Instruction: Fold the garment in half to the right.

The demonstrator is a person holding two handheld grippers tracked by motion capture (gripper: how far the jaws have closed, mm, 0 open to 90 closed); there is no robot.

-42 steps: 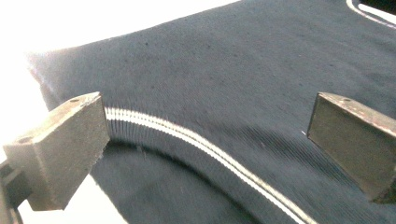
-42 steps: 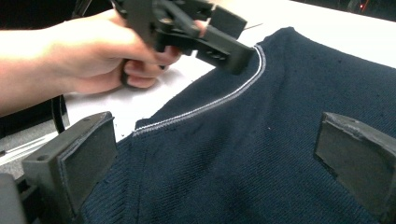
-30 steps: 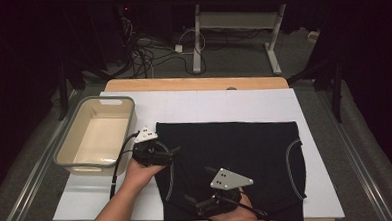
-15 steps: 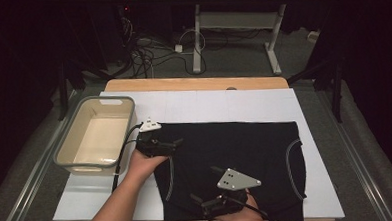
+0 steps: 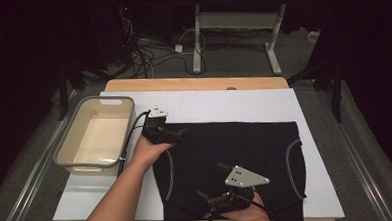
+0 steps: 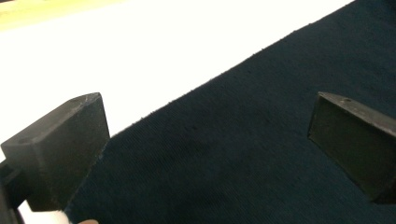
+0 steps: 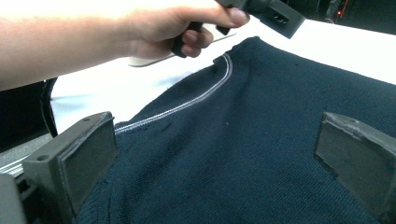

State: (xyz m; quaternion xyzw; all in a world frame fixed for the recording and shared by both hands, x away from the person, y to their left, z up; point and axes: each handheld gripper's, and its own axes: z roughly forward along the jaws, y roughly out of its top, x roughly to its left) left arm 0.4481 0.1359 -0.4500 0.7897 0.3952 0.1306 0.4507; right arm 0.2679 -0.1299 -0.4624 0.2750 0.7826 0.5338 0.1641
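- a dark navy garment [image 5: 231, 164] lies spread flat on the white sheet [image 5: 224, 107] that covers the table, towards the near edge and right of the middle.
- pale stitched seams curve along the garment's left and right ends.
- the left gripper [image 5: 174, 135] sits at the garment's far left corner, held by the person's left hand [image 5: 150, 148].
- in the left gripper view its fingers [image 6: 60, 149] are spread wide with nothing between them; the garment's straight edge runs across beneath them, white sheet on one side, dark cloth on the other.
- the right gripper [image 5: 210, 197] is over the garment's near edge, its grey three-cornered plate on top.
- in the right gripper view its fingers [image 7: 79, 158] stand wide apart and empty, low over the knit cloth, with the stitched seam [image 7: 187, 102] just ahead.
- a cream bin with a grey rim [image 5: 66, 156] stands on the table to the left of the garment, apart from it.
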